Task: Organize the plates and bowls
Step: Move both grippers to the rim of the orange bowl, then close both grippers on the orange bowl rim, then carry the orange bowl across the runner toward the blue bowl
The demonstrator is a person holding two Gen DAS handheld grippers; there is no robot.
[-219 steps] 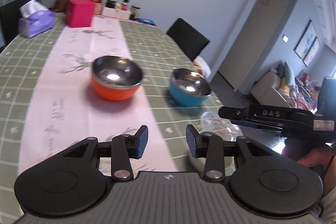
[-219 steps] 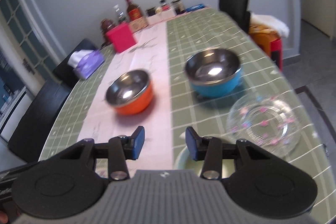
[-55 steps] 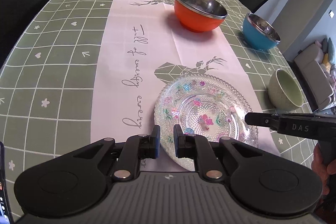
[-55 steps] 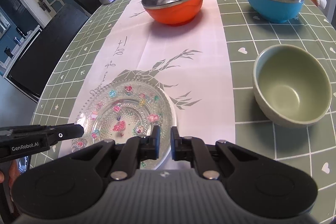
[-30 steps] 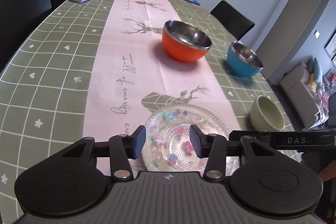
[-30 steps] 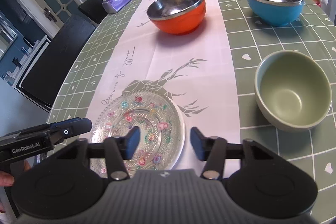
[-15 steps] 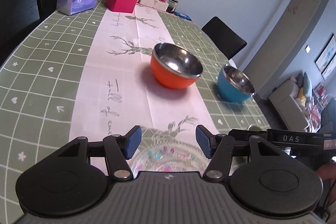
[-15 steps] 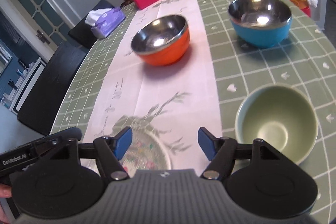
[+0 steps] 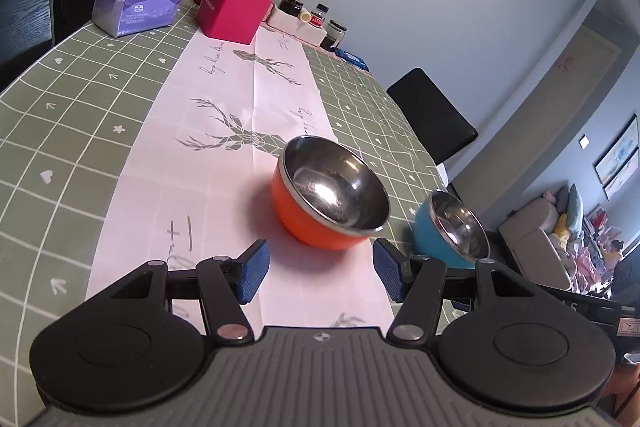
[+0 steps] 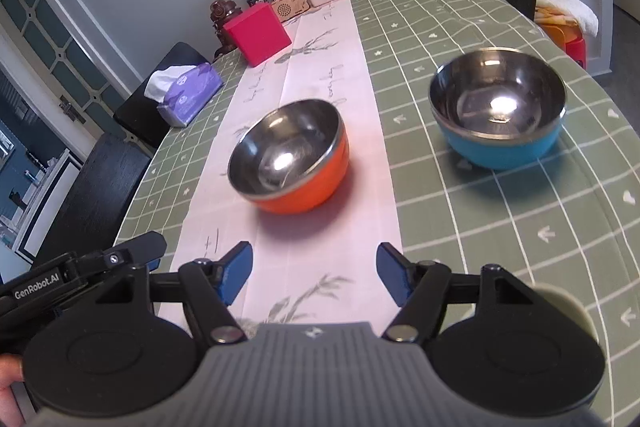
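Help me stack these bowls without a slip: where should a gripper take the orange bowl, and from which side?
Grip the orange bowl by its thin steel rim, one finger inside and one outside. Its body looks too wide to span. It stands upright on the runner, and the near edge faces the open left gripper, so coming from the near side, angled down, seems best.

A green-checked table (image 10: 500,235) carries a pink runner (image 10: 320,239). On the runner sits an orange bowl (image 10: 296,163), a blue bowl (image 10: 498,115) right of it on the green.
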